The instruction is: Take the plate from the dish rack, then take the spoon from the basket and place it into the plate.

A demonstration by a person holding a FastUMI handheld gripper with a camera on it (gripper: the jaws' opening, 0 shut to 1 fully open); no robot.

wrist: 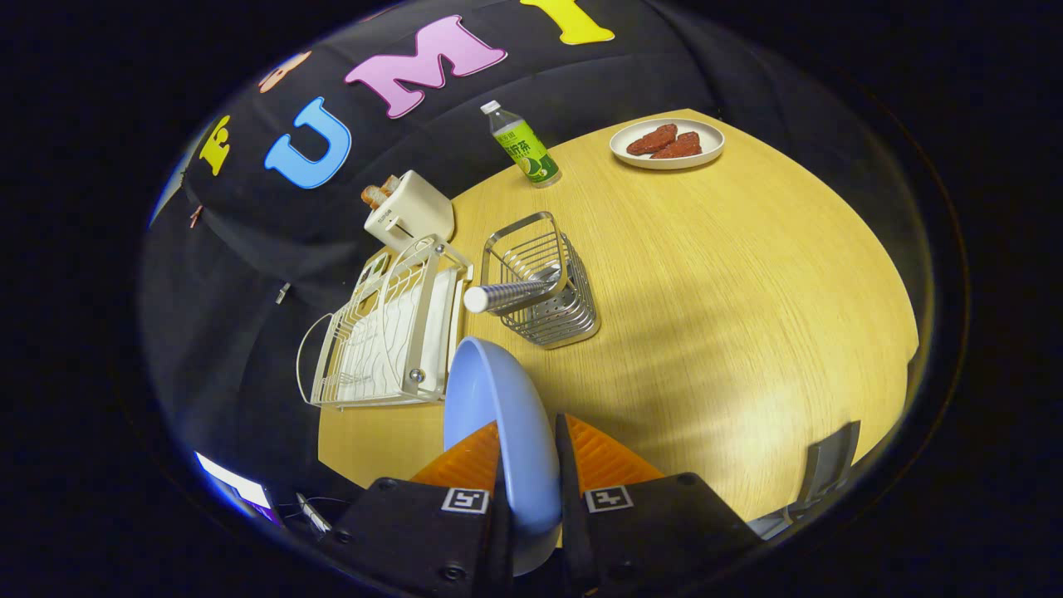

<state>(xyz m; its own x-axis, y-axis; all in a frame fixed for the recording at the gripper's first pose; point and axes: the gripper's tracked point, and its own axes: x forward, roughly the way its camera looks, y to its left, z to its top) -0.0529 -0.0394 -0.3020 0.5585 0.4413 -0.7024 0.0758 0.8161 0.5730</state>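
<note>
At the bottom centre of the frame the tongs [529, 453] pinch one light blue plate [498, 415], held on edge with a finger pressed to each face, its rim rising toward the middle of the picture above the wooden counter [731, 316]. Each finger base carries one small square black-and-white marker, two in all. Just beyond the plate's upper rim stands one wire basket [544, 286] in the centre of the frame, with one spoon [511, 295] leaning out of it, handle end pointing toward the lower left. Left of the basket sits one pale wire dish rack [390, 332], no dishes in it. Behind the rack, toward the upper left, is one cream toaster [409, 212] with browned slices poking out of the top; a small dark mark on its side is too small to read. At upper centre stands one bottle [521, 145] with a white cap and a green label bearing writing I leave unread. In the upper right lies one white plate [667, 144] holding two reddish-brown pieces of food.
</note>
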